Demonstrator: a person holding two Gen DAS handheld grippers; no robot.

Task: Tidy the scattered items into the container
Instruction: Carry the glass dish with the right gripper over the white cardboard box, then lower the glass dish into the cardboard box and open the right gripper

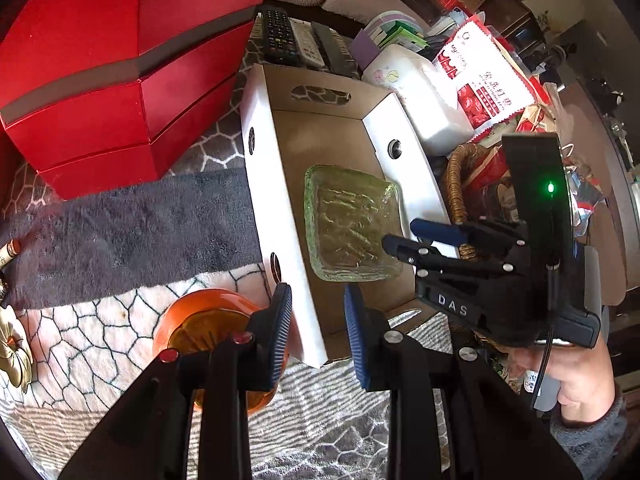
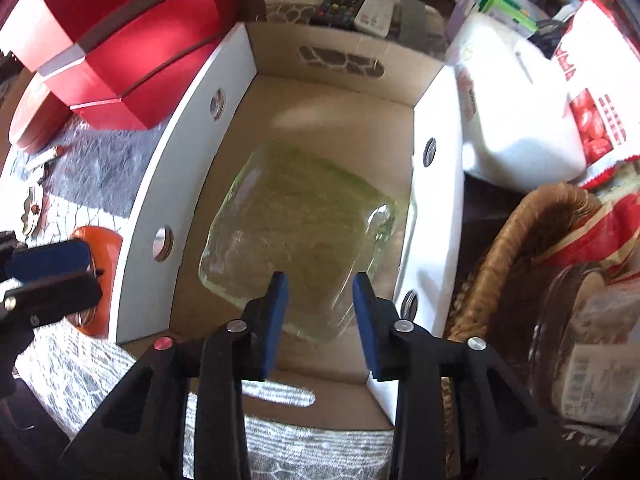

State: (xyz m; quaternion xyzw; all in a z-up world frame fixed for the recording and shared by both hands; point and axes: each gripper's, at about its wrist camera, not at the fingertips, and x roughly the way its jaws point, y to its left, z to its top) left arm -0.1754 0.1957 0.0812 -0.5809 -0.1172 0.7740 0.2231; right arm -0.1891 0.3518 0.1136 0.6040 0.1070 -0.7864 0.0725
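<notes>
A cardboard box with white sides lies open on the patterned cloth; it also shows in the right wrist view. A square green glass dish lies flat on its floor, also in the right wrist view. My right gripper is open and empty just above the dish's near edge; in the left wrist view it hovers at the dish's right side. My left gripper is open and empty over the box's left wall. An orange glass bowl sits outside the box, by its left finger.
A big red gift box stands left of the box. Remote controls lie behind it. A white tissue pack, a red snack bag and a wicker basket crowd the right. A gold flower ornament lies far left.
</notes>
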